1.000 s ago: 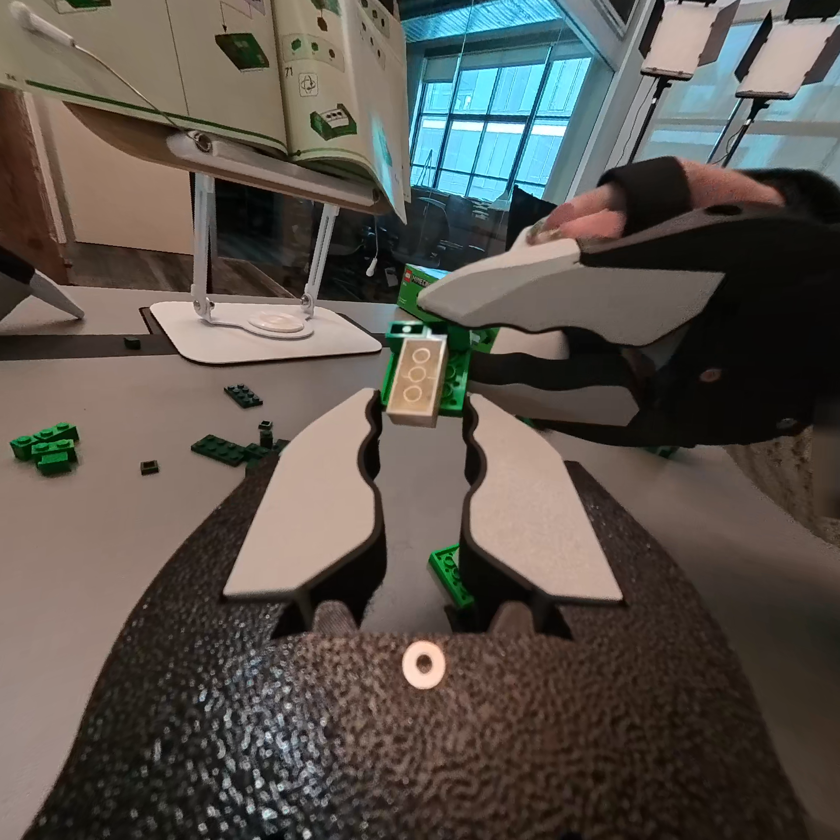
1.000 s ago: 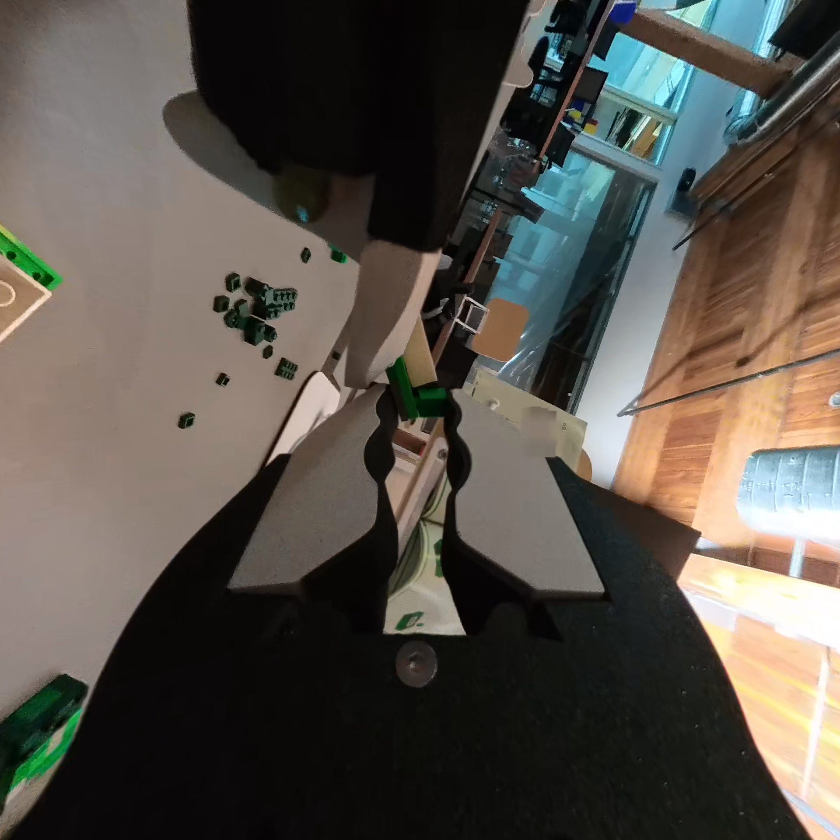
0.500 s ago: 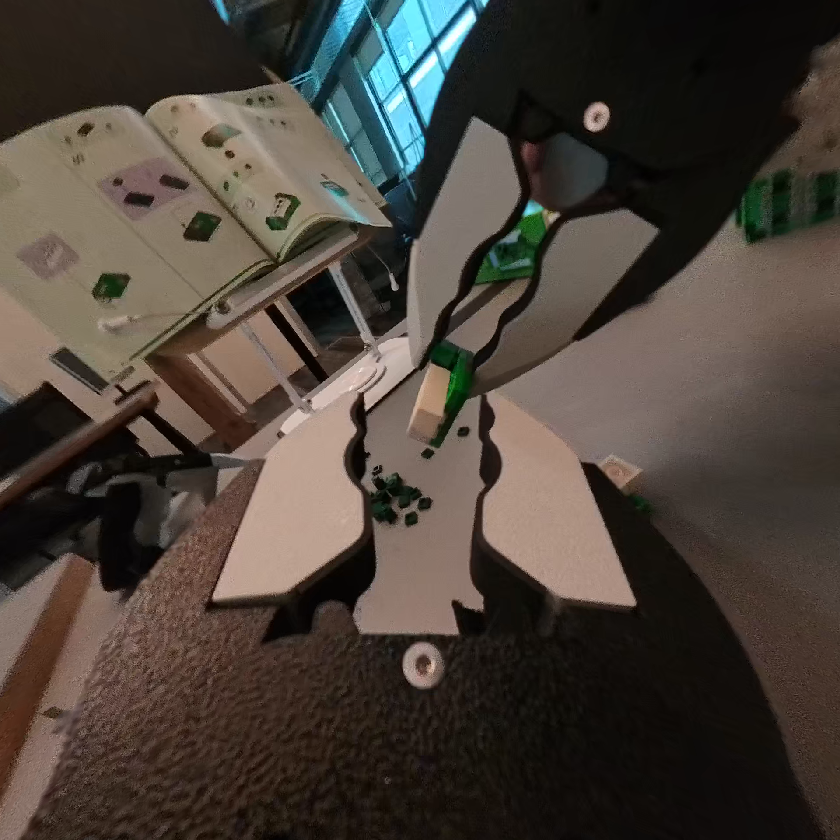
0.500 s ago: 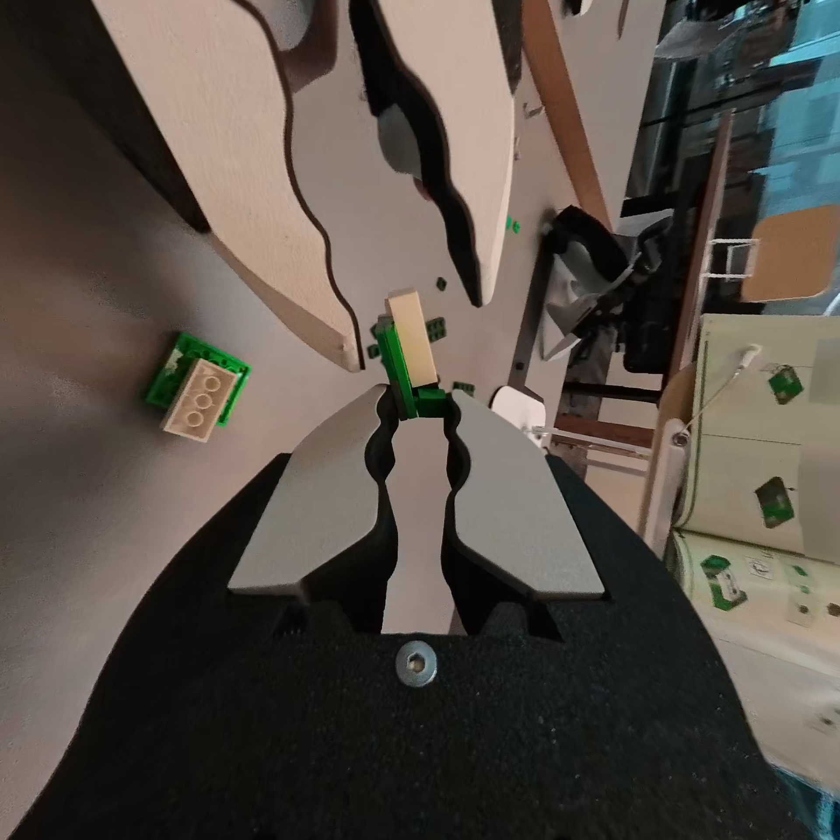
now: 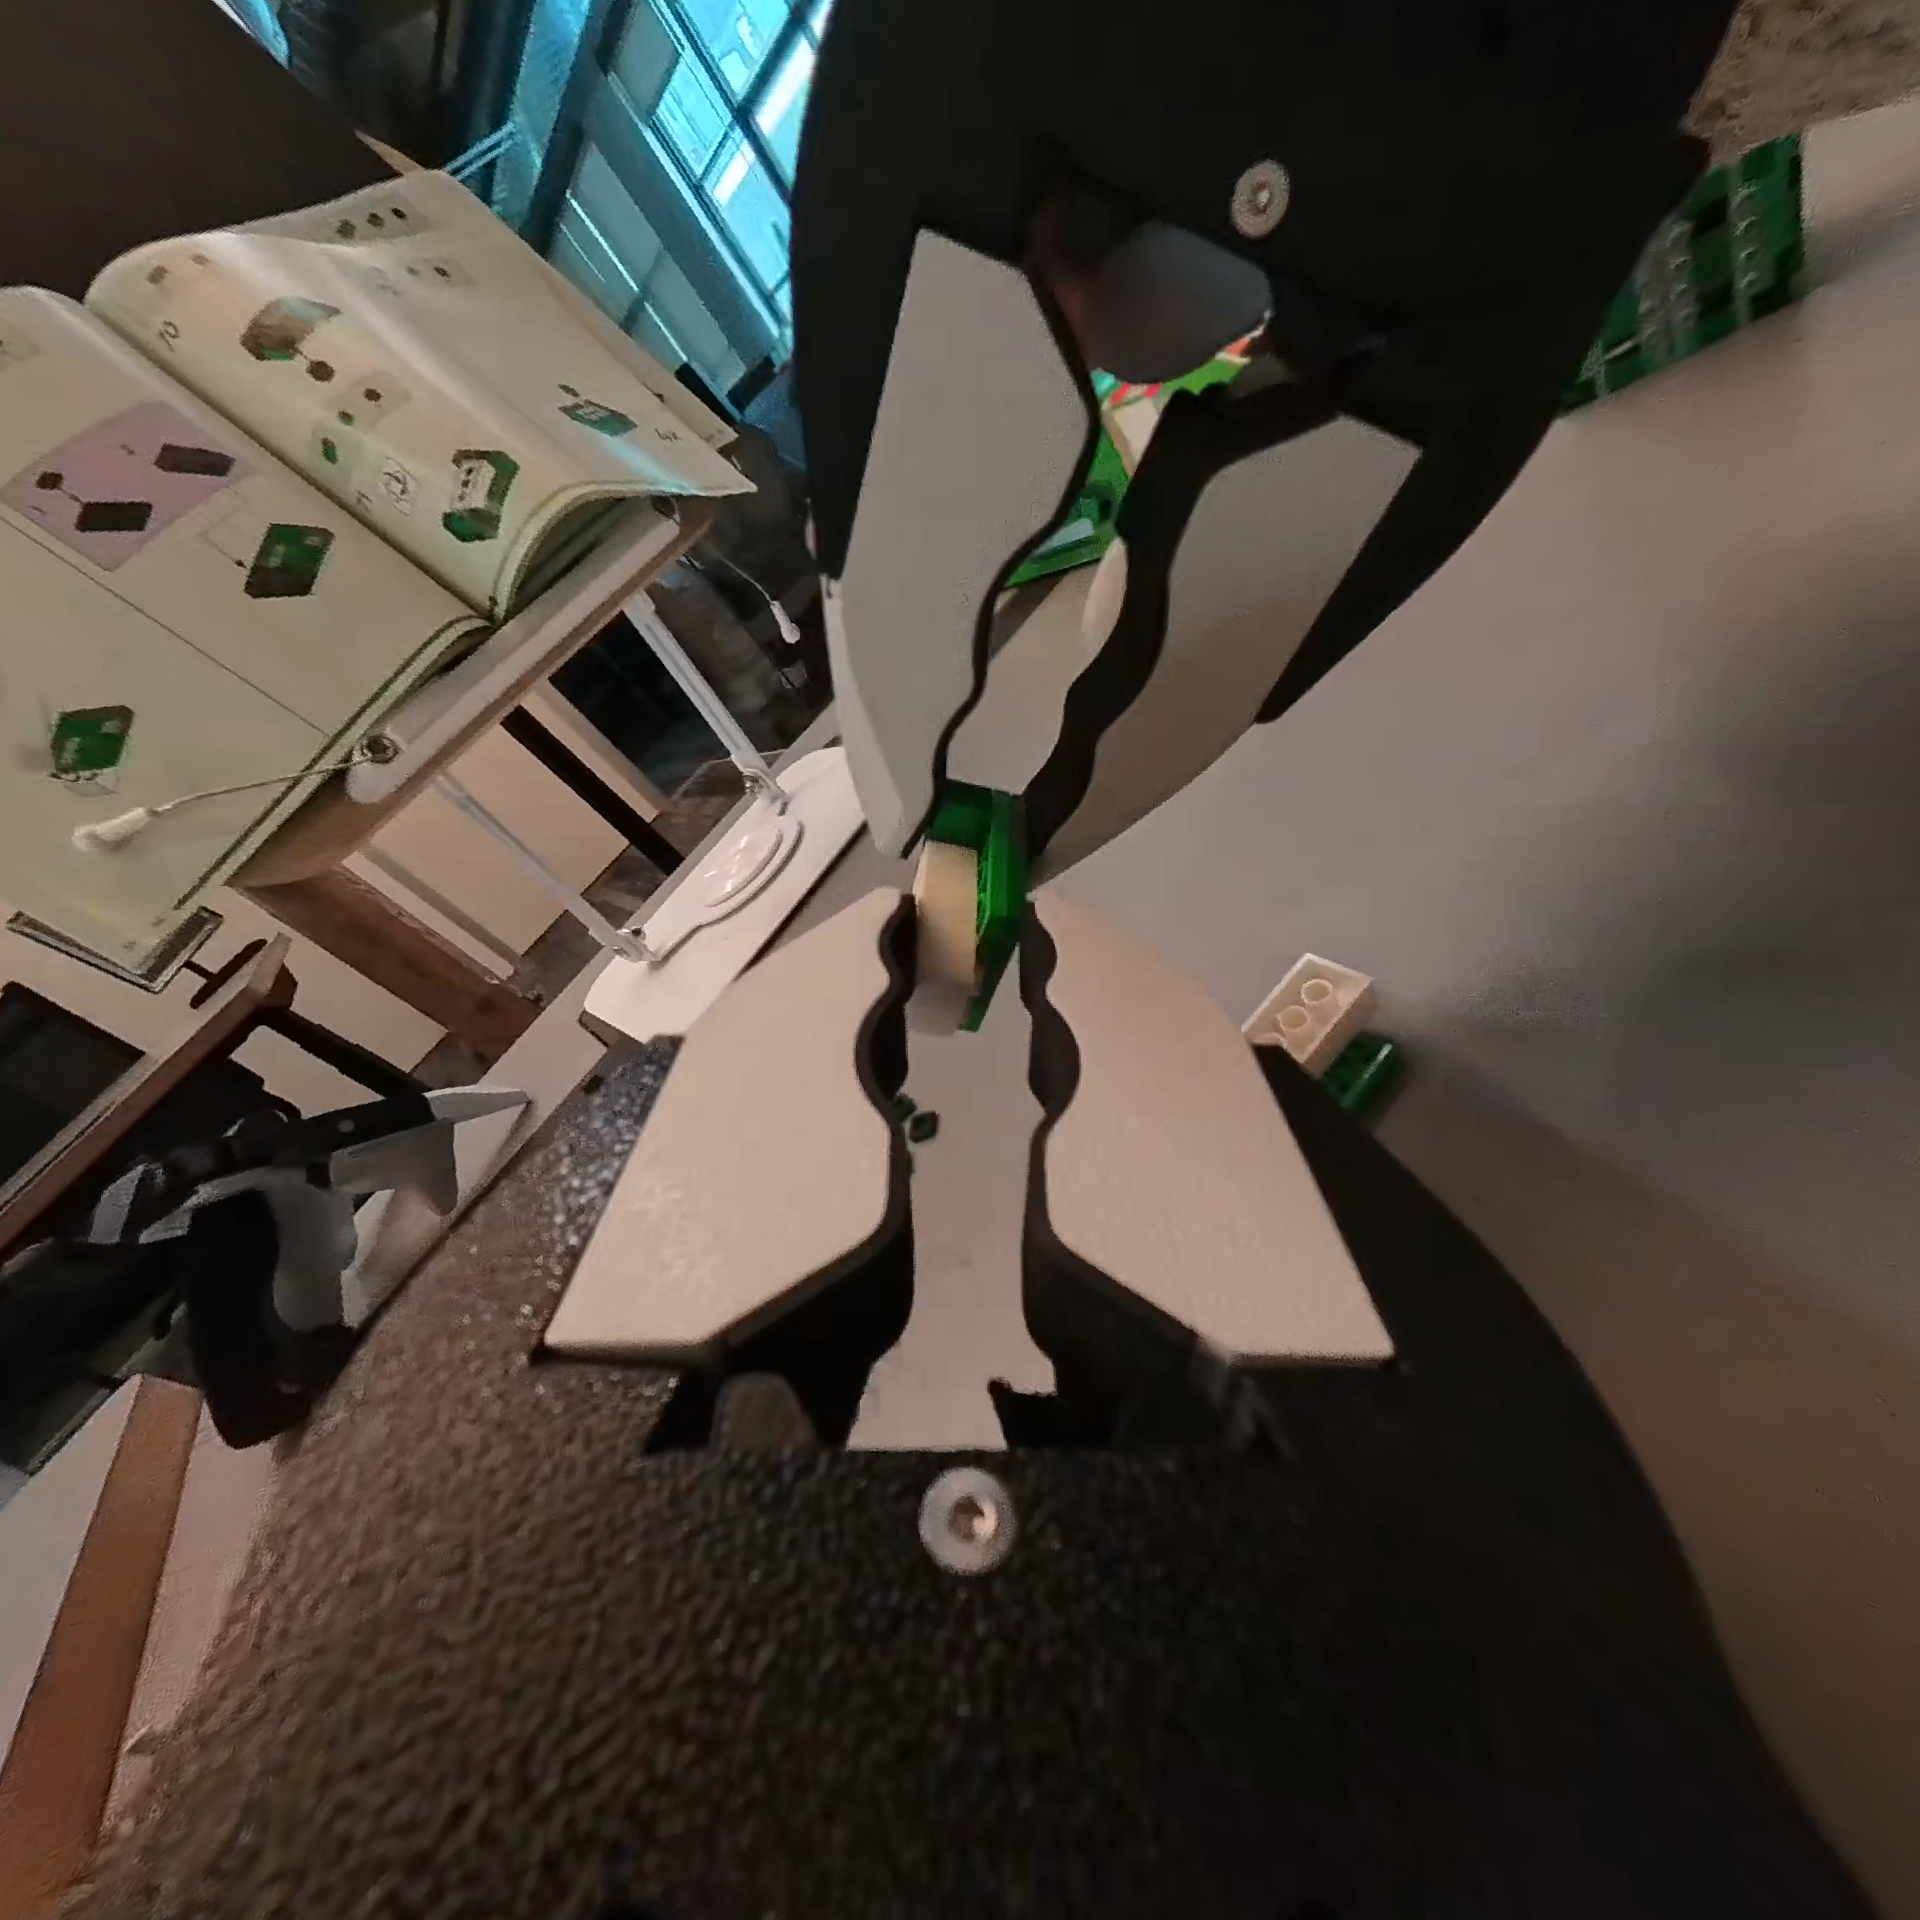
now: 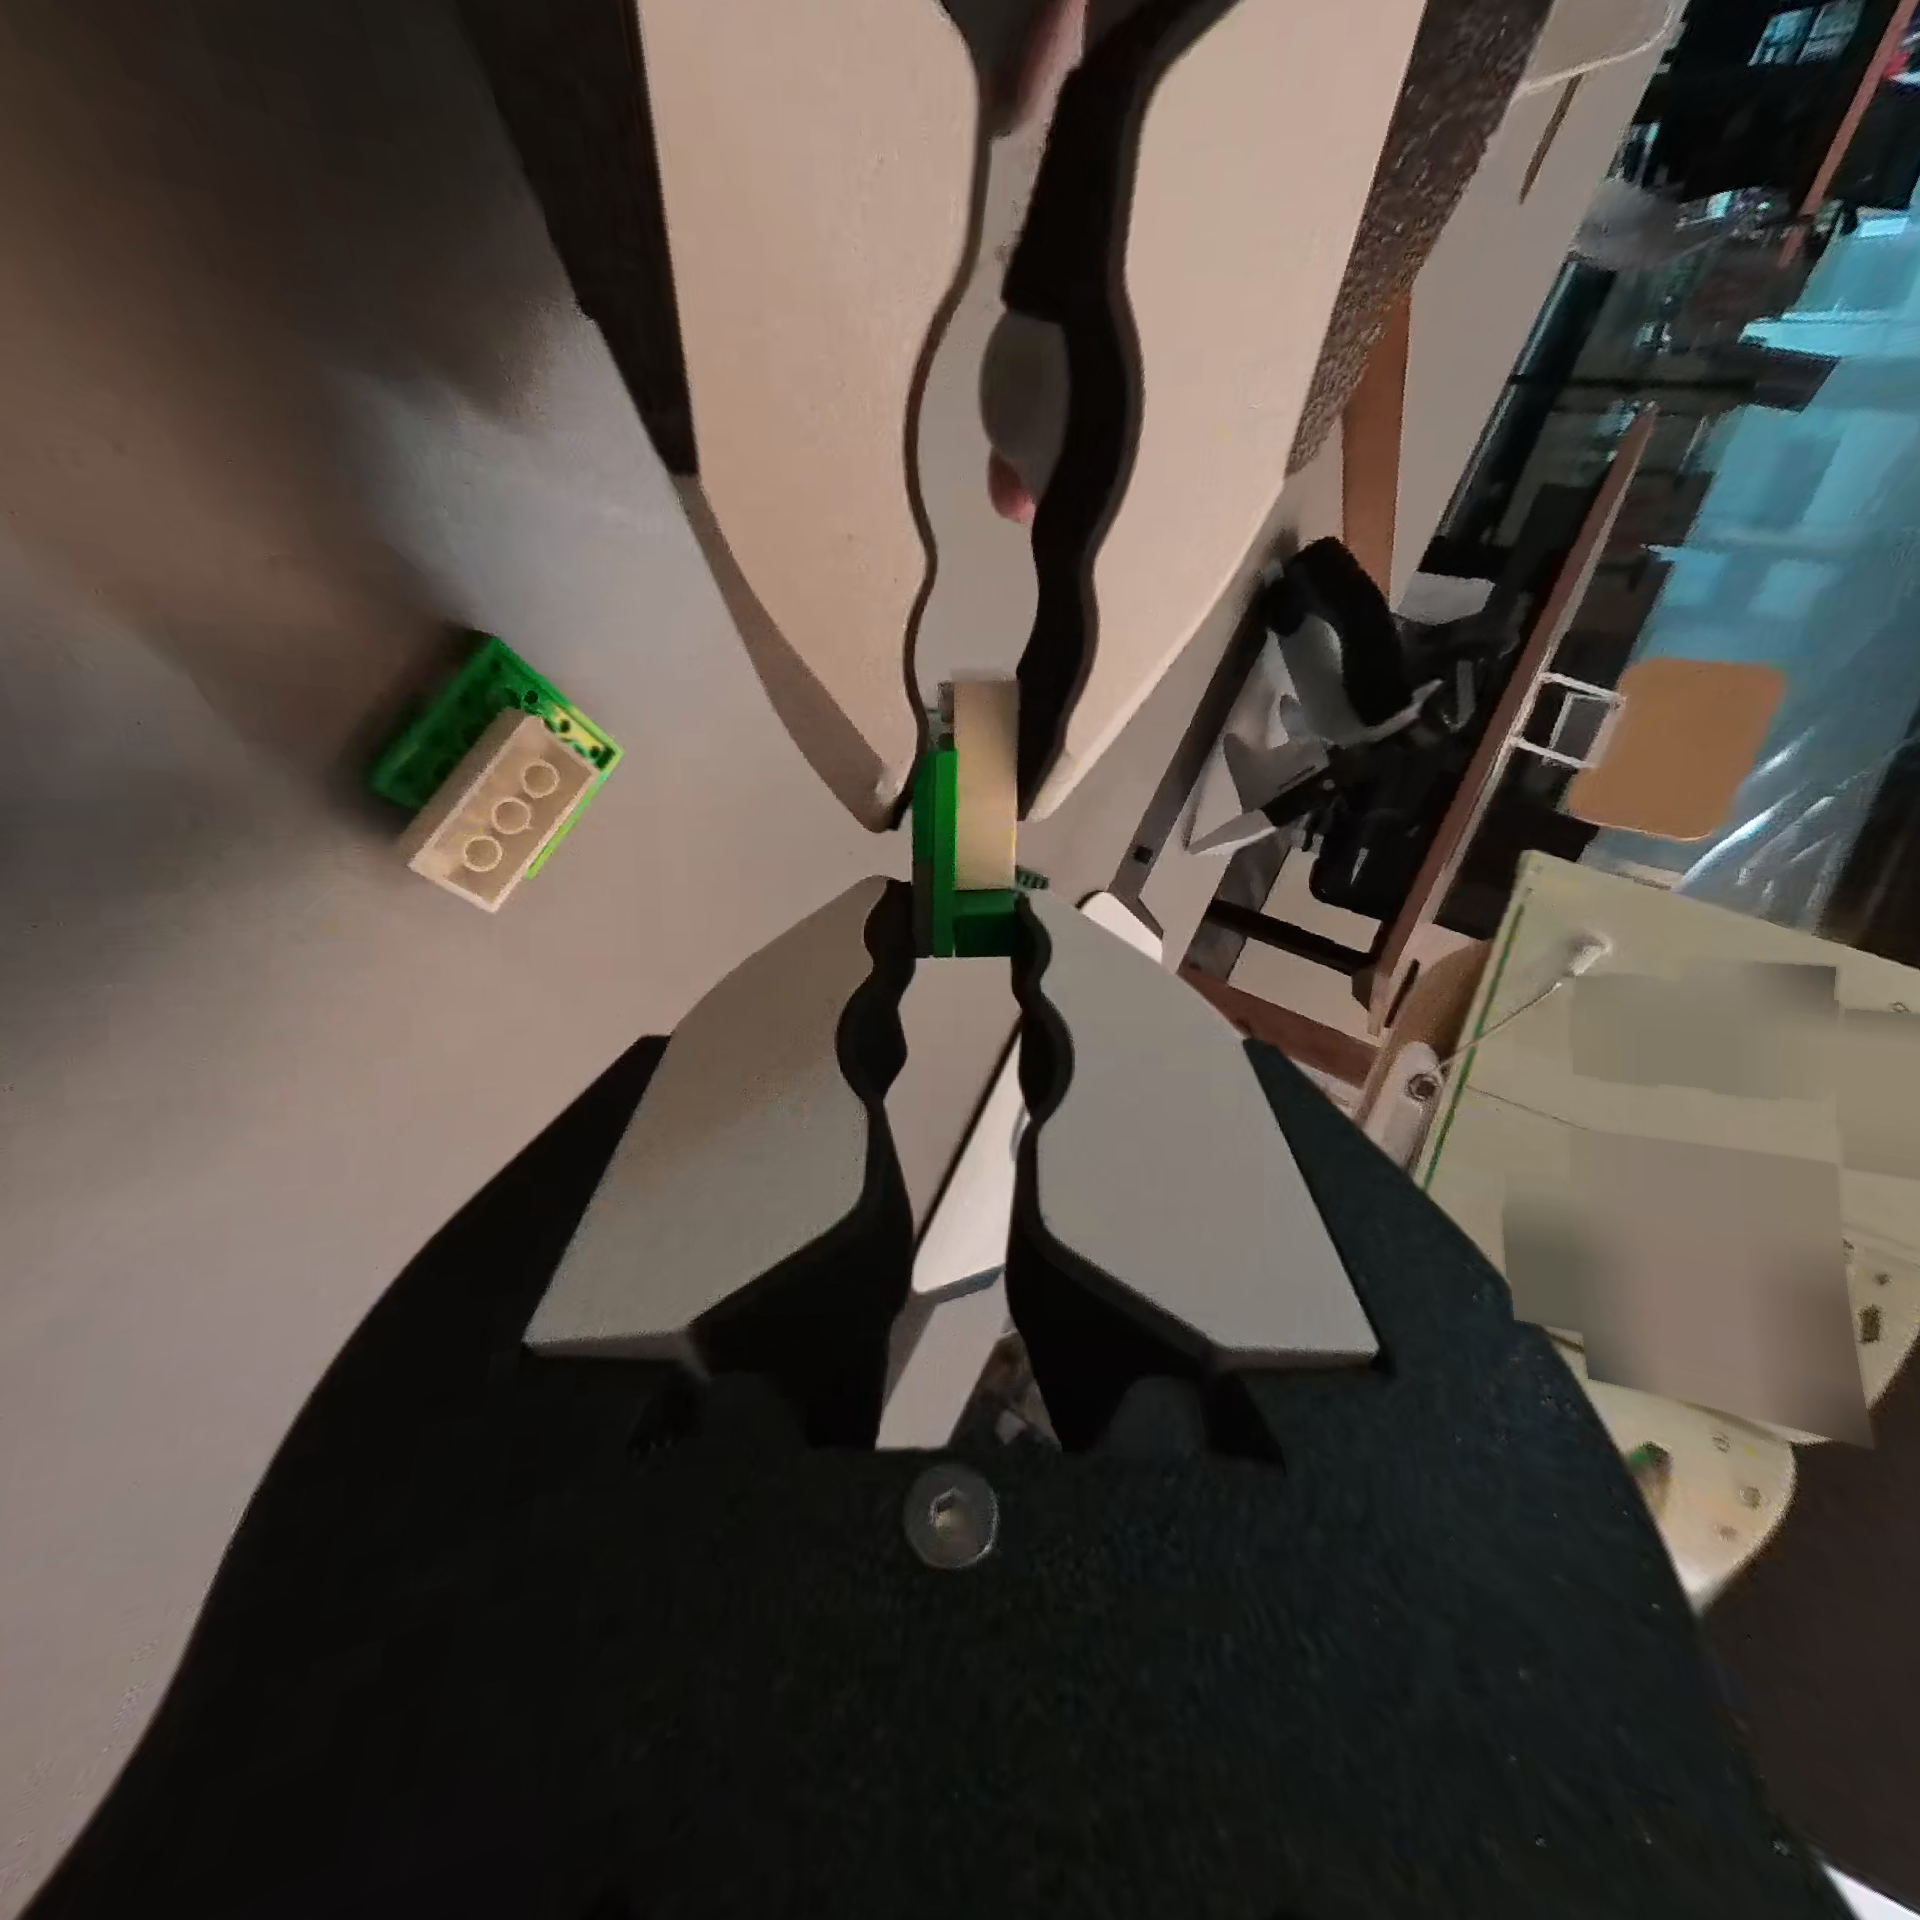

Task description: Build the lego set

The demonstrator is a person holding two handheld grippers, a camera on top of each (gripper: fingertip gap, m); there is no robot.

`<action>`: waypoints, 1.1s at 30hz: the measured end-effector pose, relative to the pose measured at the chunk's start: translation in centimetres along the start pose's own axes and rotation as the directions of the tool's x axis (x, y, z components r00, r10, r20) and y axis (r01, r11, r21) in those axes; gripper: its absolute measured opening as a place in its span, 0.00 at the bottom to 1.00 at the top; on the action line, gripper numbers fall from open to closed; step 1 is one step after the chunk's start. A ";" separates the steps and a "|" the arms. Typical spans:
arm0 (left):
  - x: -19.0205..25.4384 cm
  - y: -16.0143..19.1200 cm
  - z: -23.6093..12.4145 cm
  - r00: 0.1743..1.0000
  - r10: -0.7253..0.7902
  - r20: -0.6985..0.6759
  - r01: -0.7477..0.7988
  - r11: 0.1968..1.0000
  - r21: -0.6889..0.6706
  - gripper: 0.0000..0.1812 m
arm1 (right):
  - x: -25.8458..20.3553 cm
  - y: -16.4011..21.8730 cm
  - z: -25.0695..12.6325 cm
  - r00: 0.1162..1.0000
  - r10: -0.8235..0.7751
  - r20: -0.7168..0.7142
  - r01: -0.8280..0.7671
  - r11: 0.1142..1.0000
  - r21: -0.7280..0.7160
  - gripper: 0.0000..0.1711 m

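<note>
A small lego assembly, a tan brick on a bright green plate [image 5: 966,935], hangs in the air between both grippers; it also shows in the right wrist view [image 6: 961,831]. My left gripper [image 5: 966,925] is shut on it, one pad on the tan brick and the other on the green plate. My right gripper [image 6: 956,914] is shut on its green end and faces the left gripper tip to tip. In the left wrist view the right gripper [image 5: 971,836] comes down from above. A second assembly, a white three-stud brick on a green plate [image 6: 499,790], lies on the grey table [image 6: 260,1039].
The open instruction booklet [image 5: 312,499] sits on a stand with a white base [image 5: 727,894] at the table's far side. The second assembly [image 5: 1314,1013] lies to the right of my left fingers. A green build [image 5: 1714,260] sits at the upper right. Small dark green pieces [image 5: 920,1117] lie below. Only a small space, under 4 cm, lies between the two pairs of fingers.
My left gripper swung up from the table, opened wide around the tan-and-green assembly held by my right gripper, then closed on it. The right gripper kept its grip throughout.
</note>
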State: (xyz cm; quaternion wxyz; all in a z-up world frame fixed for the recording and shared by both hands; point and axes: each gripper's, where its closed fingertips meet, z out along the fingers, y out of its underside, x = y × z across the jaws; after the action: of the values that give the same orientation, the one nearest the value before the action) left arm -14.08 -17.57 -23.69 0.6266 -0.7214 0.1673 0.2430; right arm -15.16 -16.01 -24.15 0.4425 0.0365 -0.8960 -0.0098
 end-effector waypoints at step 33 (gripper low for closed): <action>-2.9 -2.0 -0.8 0.815 -0.574 -0.083 0.578 0.793 0.194 0.20 | 5.5 -1.5 -1.9 0.809 -0.146 -0.569 0.179 0.984 0.002 0.10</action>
State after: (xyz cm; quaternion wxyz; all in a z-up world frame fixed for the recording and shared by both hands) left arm -15.29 -18.21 -20.32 0.7416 -0.6700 -0.0291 0.0148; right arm -16.88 -17.87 -18.74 0.6847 0.1263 -0.7177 -0.0113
